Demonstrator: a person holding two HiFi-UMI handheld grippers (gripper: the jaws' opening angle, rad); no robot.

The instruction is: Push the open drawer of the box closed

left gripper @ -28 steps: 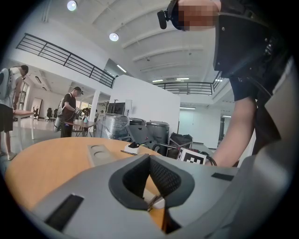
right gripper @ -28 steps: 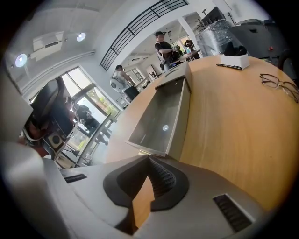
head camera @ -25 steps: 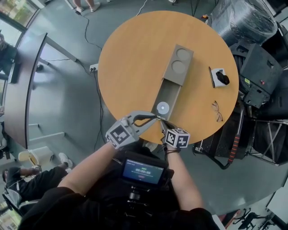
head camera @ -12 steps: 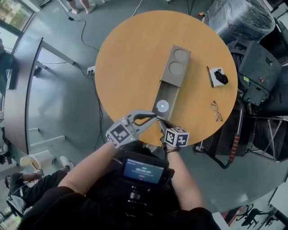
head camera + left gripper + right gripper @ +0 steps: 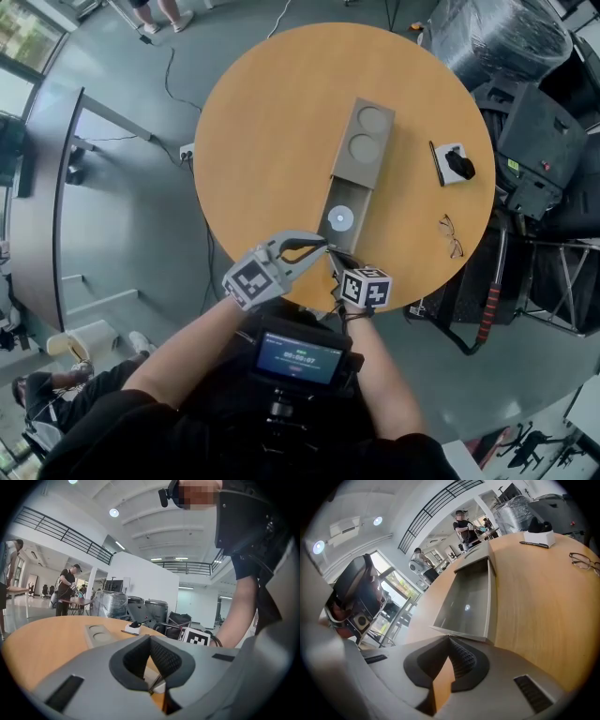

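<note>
A grey box [image 5: 364, 141] with two round recesses on top lies on the round wooden table [image 5: 262, 141]. Its drawer [image 5: 339, 217] stands open toward me, with a white disc [image 5: 340, 218] inside. My left gripper [image 5: 324, 246] and right gripper [image 5: 334, 256] are both shut with nothing between their fingers, tips together at the drawer's front wall. In the right gripper view the shut tips [image 5: 448, 637] meet the drawer's near edge [image 5: 459, 631]. The left gripper view shows its shut tips [image 5: 150, 637], with the box [image 5: 98, 633] beyond.
A pair of glasses [image 5: 452, 232] lies at the table's right edge. A white stand with a black object [image 5: 457, 162] and a dark pen sit right of the box. The table's near edge runs just under both grippers. Black equipment stands to the table's right.
The drawer looks a little shorter than a second ago, its front wall nearer the box. Both grippers stay shut at that wall and have edged forward with it.
</note>
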